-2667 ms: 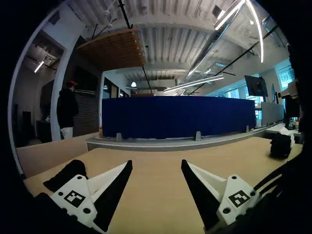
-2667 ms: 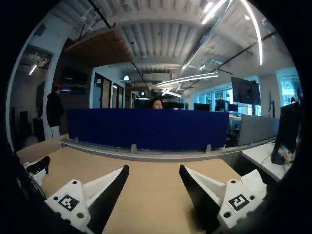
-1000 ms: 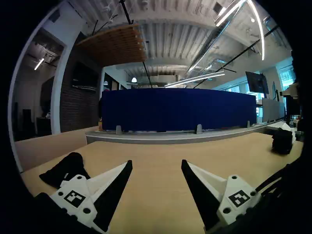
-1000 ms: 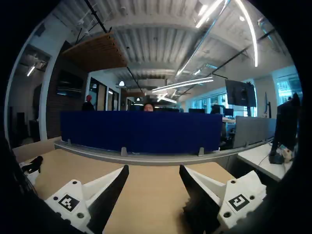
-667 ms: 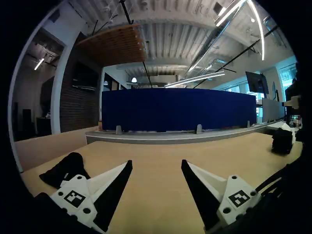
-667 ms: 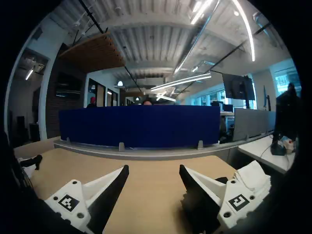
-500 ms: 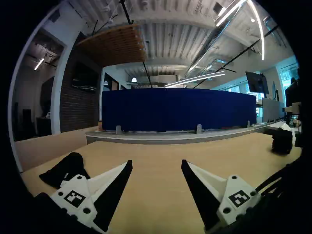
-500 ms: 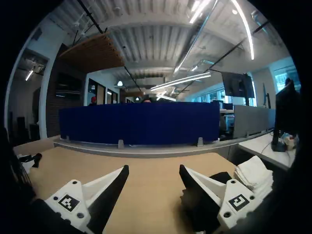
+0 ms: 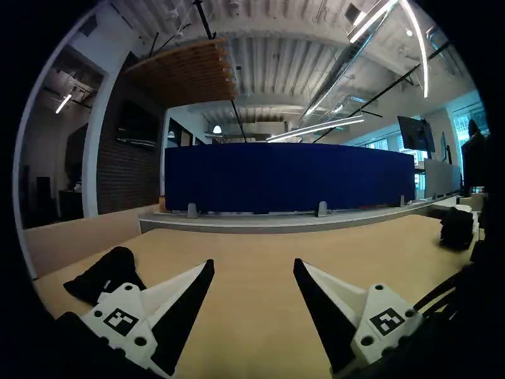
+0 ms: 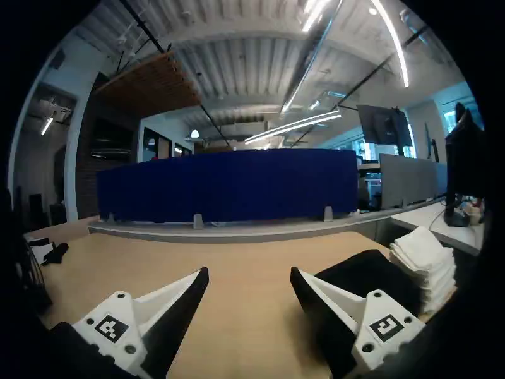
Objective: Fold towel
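Towels lie on a smooth wood table (image 9: 252,249): a crumpled black cloth (image 9: 104,273) left of the left gripper (image 9: 253,261), its pointed white jaws open, and, past the equally open right gripper (image 10: 249,270), a flat black cloth (image 10: 372,268) just beside a neat white folded stack (image 10: 426,256).

The light wooden table (image 10: 246,265) bears a stack of folded white towels (image 10: 424,260) at its right edge, with a black towel (image 10: 369,268) lying flat just beside the stack. In the left gripper view, a crumpled black cloth (image 9: 104,275) lies near the table's left edge.
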A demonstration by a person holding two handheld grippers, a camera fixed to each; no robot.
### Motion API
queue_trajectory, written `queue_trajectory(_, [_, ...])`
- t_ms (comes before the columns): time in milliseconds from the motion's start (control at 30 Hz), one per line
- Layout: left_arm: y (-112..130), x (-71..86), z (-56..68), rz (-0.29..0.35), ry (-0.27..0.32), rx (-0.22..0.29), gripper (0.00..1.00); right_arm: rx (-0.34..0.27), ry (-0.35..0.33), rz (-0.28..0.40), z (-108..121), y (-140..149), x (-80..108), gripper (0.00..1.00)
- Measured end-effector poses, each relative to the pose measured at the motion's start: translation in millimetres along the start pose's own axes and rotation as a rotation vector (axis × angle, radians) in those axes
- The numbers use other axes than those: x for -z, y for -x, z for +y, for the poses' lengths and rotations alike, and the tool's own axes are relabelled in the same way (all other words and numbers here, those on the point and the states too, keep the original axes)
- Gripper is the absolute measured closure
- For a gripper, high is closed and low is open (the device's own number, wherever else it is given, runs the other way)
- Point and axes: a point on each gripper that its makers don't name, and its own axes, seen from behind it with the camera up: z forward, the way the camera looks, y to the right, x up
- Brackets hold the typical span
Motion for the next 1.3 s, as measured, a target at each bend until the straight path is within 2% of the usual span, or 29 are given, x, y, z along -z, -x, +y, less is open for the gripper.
queue_trajectory(300, [0, 0.1, -0.1, 0.0, 0.0, 0.0, 0.07, 0.023, 0.013, 0.002, 3, 16, -4.7, 0.0])
queue_trajectory(700, [0, 0.1, 0.2, 0.0, 0.0, 0.0, 0.07, -0.022, 0.053, 0.011, 12, 24, -3.6, 0.0])
queue_trajectory(900, [0, 0.1, 0.2, 0.0, 0.0, 0.001, 0.07, -0.043, 0.044, 0.016, 8, 24, -1.5, 0.0])
queue_trajectory(1300, [-1, -0.2, 0.1, 0.0, 0.0, 0.0, 0.07, -0.012, 0.027, 0.04, 0, 24, 1.9, 0.0])
